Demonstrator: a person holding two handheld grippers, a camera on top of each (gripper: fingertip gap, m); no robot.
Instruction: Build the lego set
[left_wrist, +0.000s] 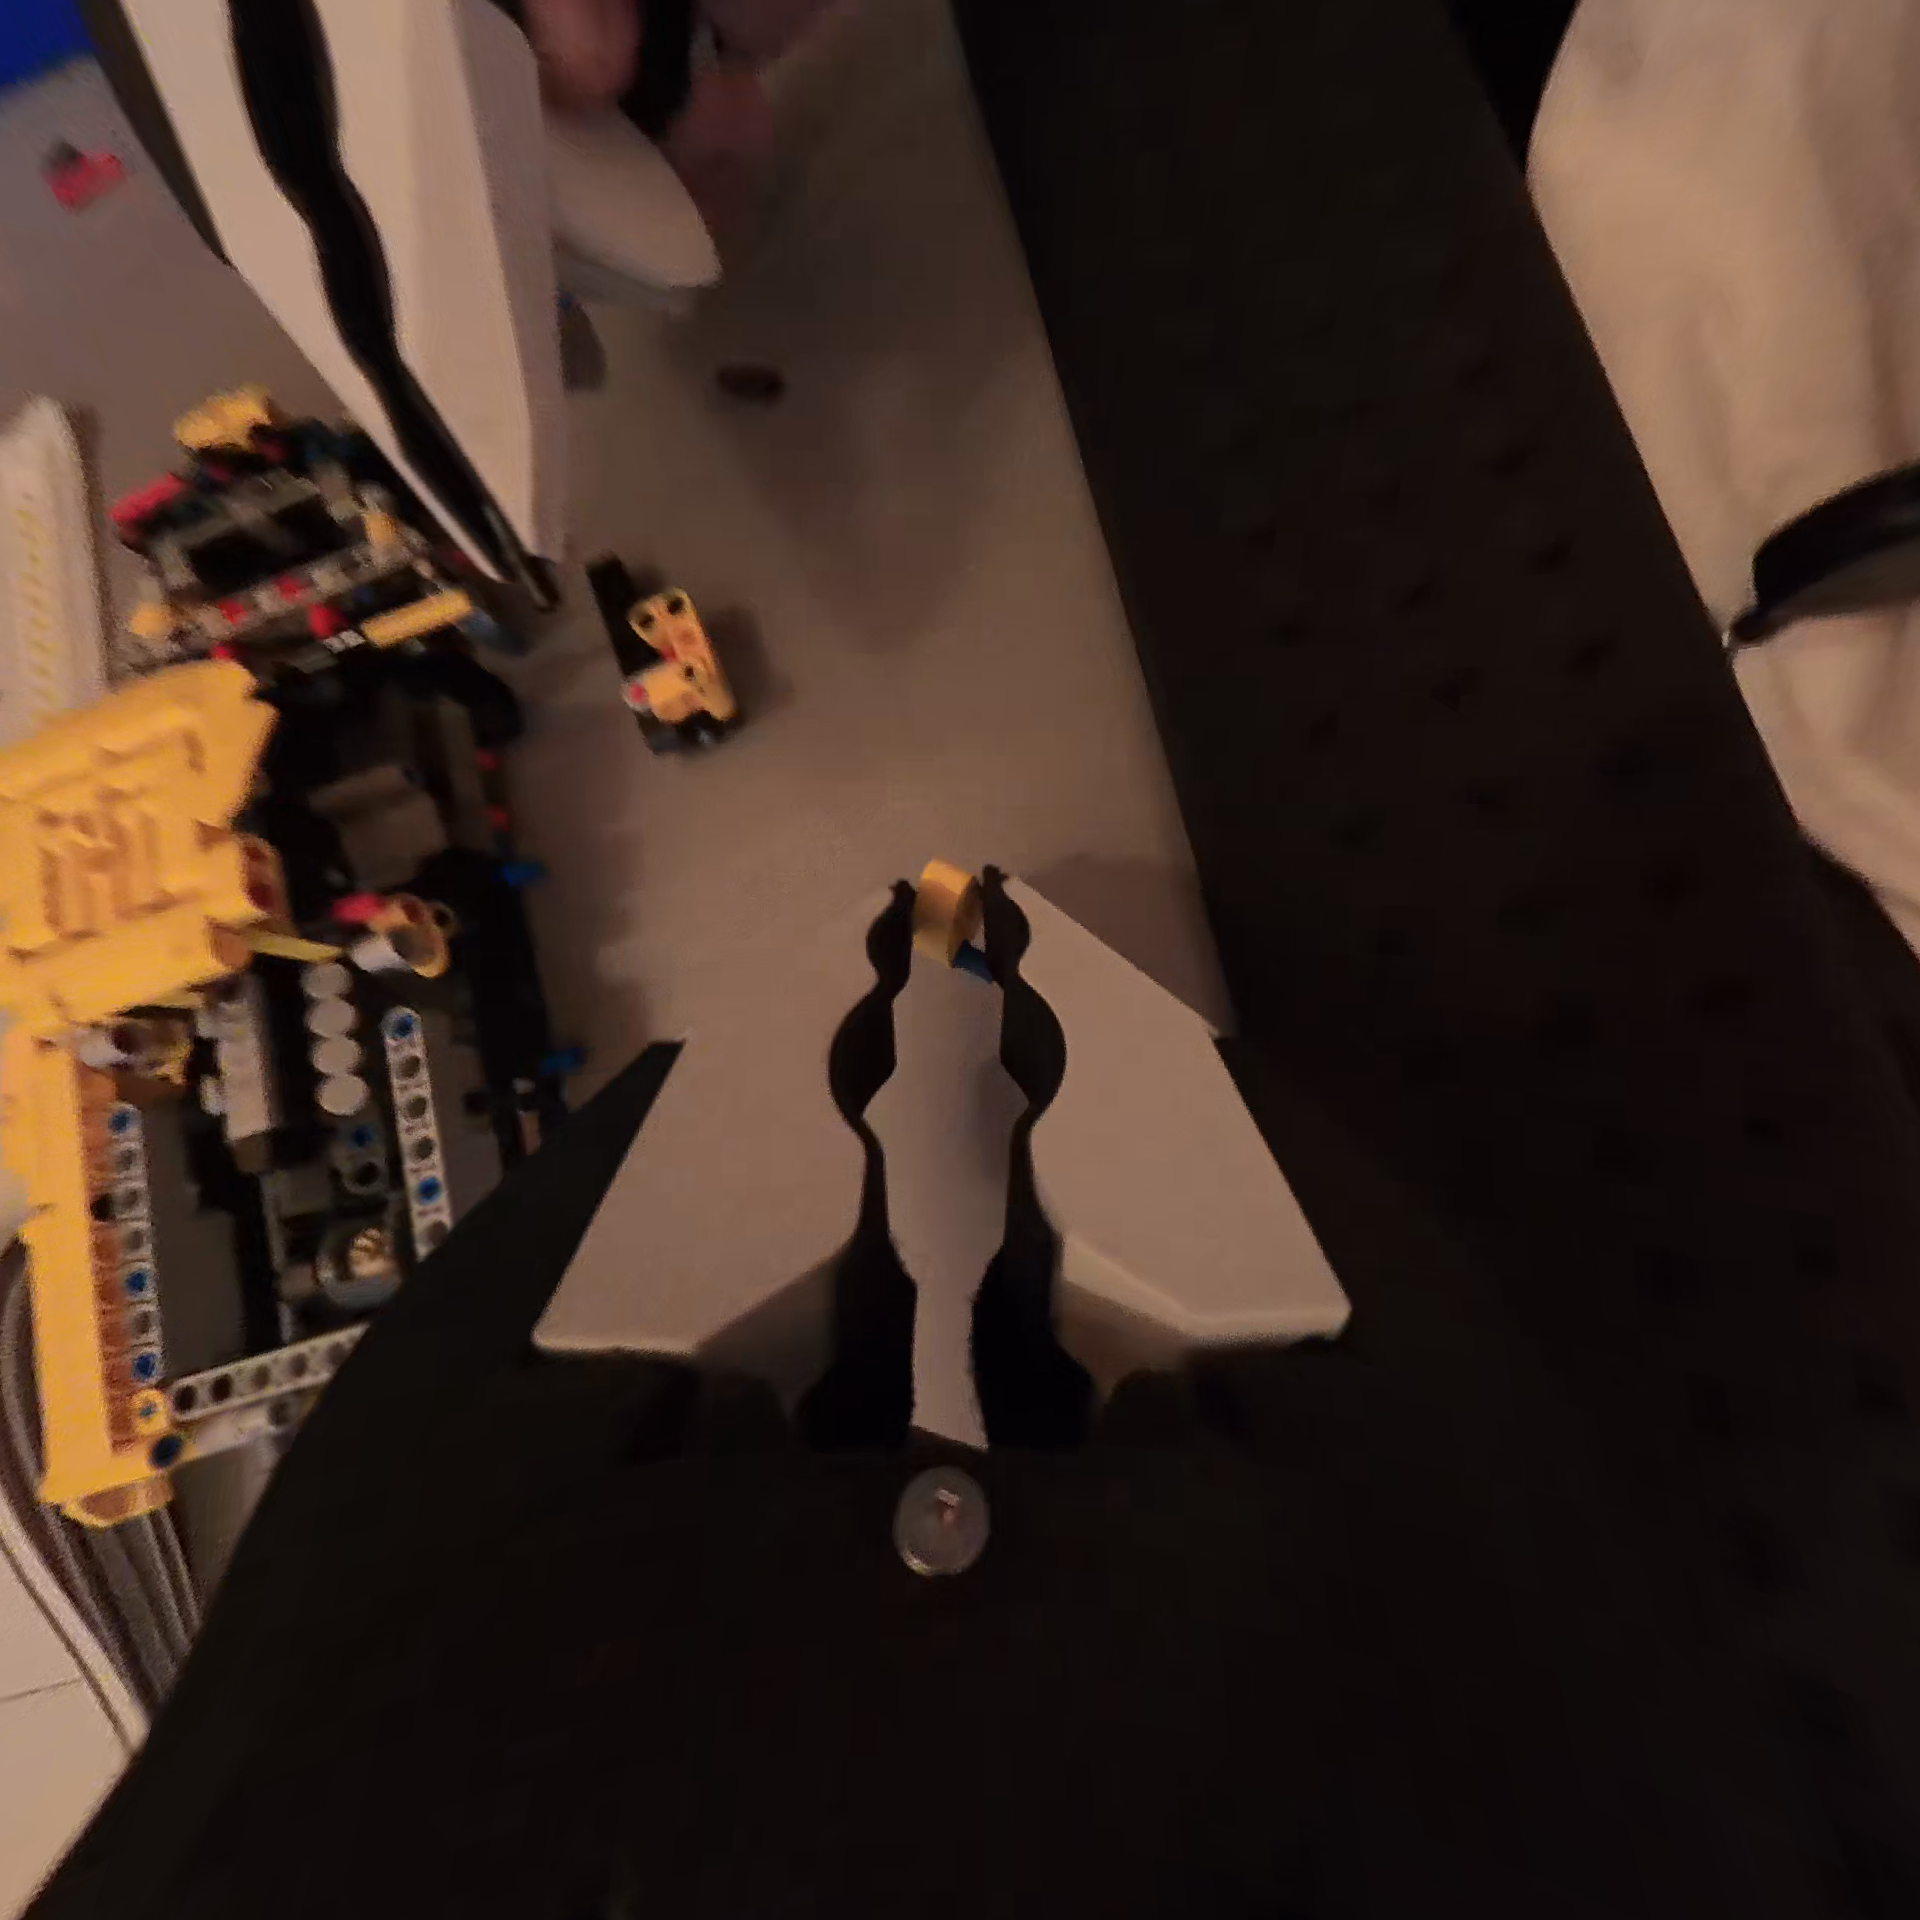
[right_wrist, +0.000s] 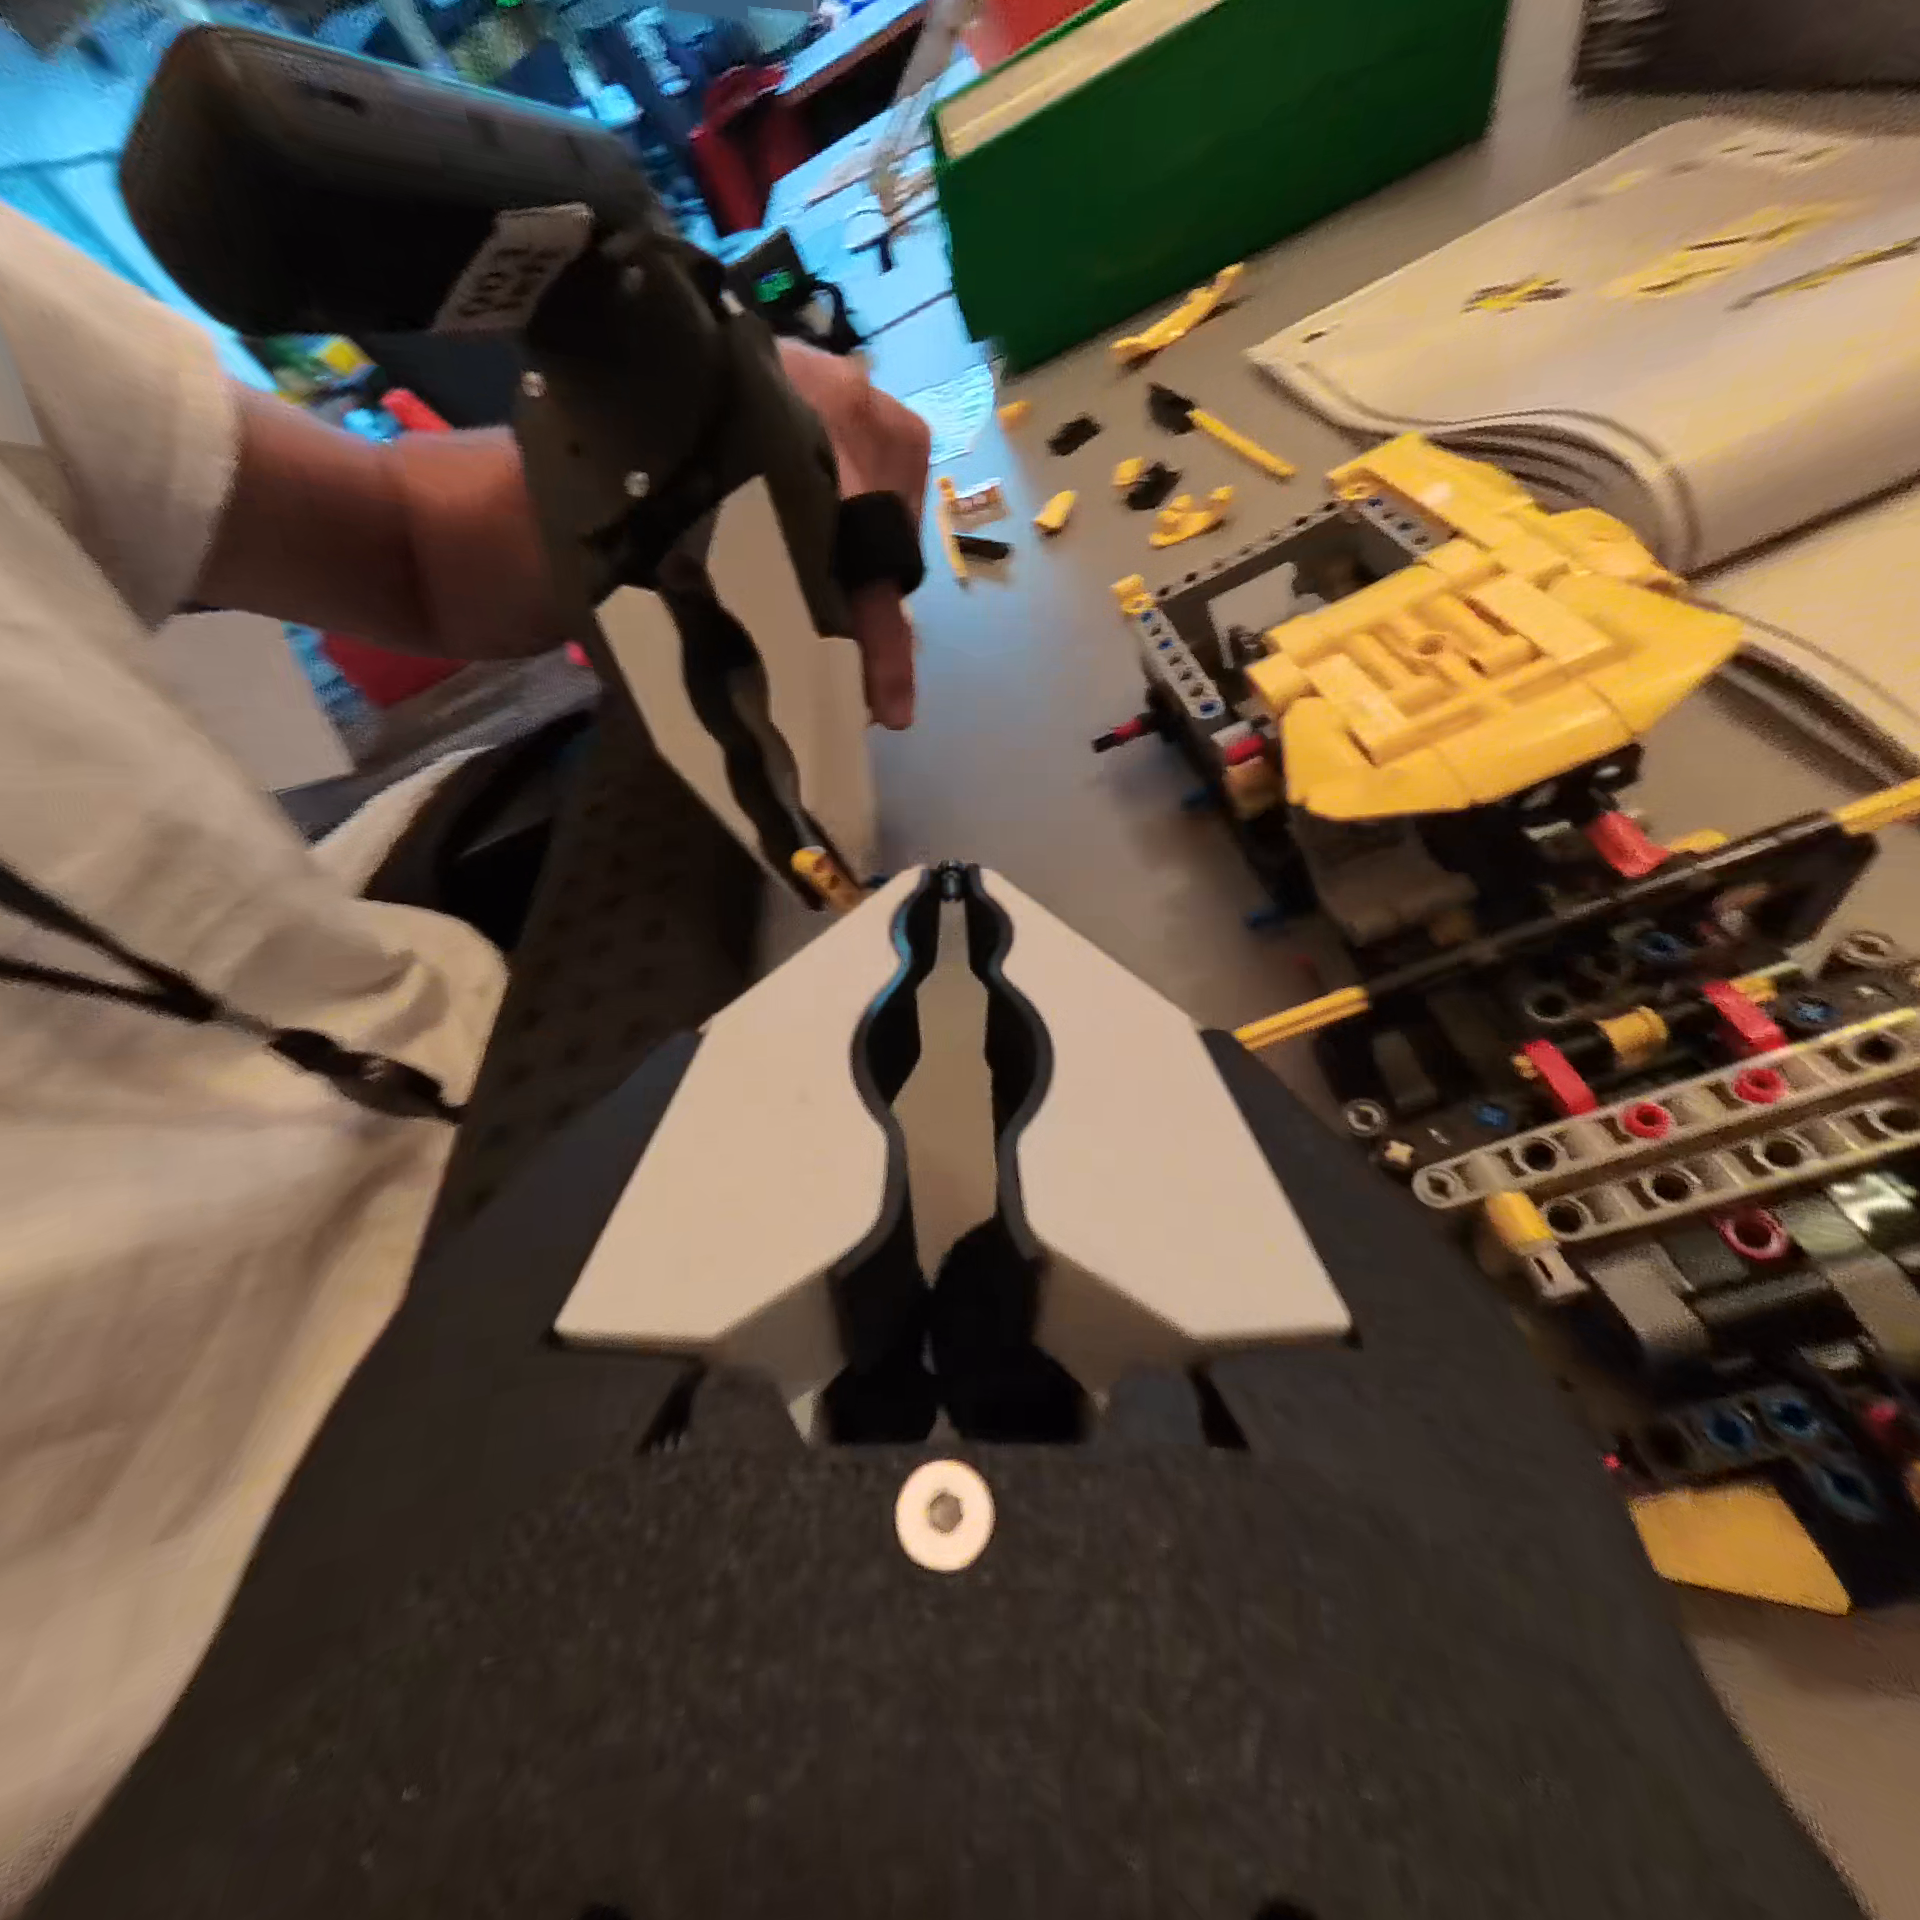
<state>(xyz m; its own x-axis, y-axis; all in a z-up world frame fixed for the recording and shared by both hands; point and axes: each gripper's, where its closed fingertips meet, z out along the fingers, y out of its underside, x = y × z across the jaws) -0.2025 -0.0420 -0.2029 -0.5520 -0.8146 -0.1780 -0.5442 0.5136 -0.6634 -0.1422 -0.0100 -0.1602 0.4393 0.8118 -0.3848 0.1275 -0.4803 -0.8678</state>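
The left gripper (left_wrist: 948, 906) is pinching a small yellow piece (left_wrist: 943, 912) with a bit of blue at its lower edge between its fingertips, held above the desk (left_wrist: 852, 499). In the right wrist view this same gripper (right_wrist: 831, 873) is showing at ten o'clock, gripped by a person's hand (right_wrist: 873, 488), its tips just beside those of the right gripper (right_wrist: 951, 878). The right gripper is clamping a tiny dark part (right_wrist: 951, 871) between nearly closed tips; what kind of part it is cannot be told. The large yellow and black lego model (right_wrist: 1507, 831) is sitting on the desk at three o'clock of the right gripper, and at nine o'clock in the left wrist view (left_wrist: 208, 935). Loose yellow and black pieces (right_wrist: 1143, 478) are lying scattered at one o'clock, near a green box (right_wrist: 1195, 156) and an open instruction booklet (right_wrist: 1662, 312).
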